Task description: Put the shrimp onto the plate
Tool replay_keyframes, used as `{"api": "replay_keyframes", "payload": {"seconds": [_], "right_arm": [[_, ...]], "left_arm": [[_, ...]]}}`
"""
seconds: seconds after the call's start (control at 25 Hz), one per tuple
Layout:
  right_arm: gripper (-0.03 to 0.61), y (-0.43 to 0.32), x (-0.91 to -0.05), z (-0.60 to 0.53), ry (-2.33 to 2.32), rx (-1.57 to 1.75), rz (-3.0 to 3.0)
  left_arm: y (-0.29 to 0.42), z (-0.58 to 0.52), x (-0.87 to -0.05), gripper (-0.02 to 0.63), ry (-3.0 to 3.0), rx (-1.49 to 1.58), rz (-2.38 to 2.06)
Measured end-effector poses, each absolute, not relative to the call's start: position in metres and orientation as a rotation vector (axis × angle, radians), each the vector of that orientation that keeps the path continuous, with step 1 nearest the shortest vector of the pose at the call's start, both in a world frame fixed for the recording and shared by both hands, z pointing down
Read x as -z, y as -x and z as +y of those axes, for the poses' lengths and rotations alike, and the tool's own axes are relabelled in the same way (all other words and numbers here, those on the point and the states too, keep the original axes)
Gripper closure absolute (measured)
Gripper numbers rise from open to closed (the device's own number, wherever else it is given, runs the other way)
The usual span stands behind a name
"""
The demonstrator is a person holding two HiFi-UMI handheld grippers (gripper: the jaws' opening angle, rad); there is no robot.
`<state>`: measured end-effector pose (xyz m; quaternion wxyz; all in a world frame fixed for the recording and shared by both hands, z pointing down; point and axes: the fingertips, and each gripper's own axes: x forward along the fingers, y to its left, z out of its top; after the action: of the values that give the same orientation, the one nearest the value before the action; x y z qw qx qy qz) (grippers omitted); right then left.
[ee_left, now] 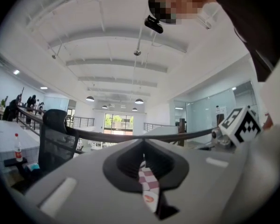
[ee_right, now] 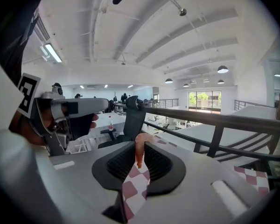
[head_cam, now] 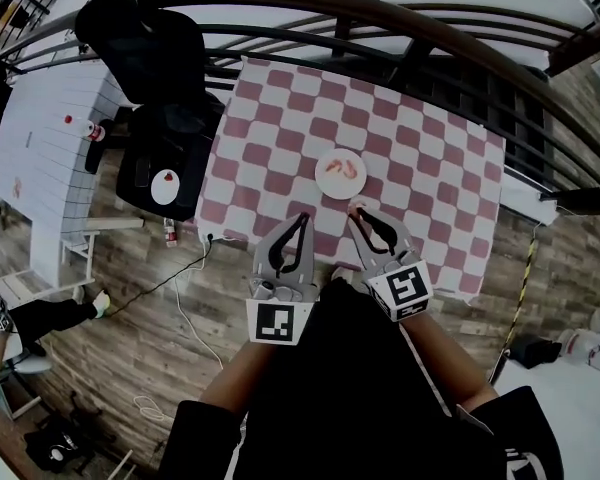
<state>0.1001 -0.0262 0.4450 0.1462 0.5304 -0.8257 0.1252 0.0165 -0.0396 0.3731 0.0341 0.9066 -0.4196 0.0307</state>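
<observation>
1. Head view: a table under a red-and-white checked cloth carries a small round white plate. Pink shrimps already lie on it. Both tools sit at the near edge of the cloth, just short of the plate, which fits a delivery under way.
2. Head view: the right gripper points at the plate's near rim. A curled pink shrimp is pinched at its tips. It is carried at the very end of the tongs, probably so it can drop clear once the tips are over the plate.
3. Head view: the left gripper lies beside the right one with its tips meeting. It looks parked close by, out of the right one's line to the plate.
4. Left gripper view: the left gripper has its jaws together and nothing between them. Through the slit below, the checked cloth and the plate show ahead. It plays no part in this step.
5. Right gripper view: the right gripper is clamped on the shrimp. The shrimp stands upright between the ribbed pads with its bent end above them. The grip is across the body, which should keep so slippery a thing from sliding out.
6. Right gripper view: only checked cloth shows under the jaws, so I judge the shrimp is not yet over the plate.
</observation>
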Motion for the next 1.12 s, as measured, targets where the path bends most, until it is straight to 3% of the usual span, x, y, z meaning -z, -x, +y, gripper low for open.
{"api": "replay_keyframes", "payload": {"seconds": [1.12], "right_arm": [[0.520,-0.108,-0.620,-0.104,-1.239,-0.574,-2.185]], "left_arm": [[0.007,-0.071,-0.378,0.604,-2.671,-0.099,-1.439]]}}
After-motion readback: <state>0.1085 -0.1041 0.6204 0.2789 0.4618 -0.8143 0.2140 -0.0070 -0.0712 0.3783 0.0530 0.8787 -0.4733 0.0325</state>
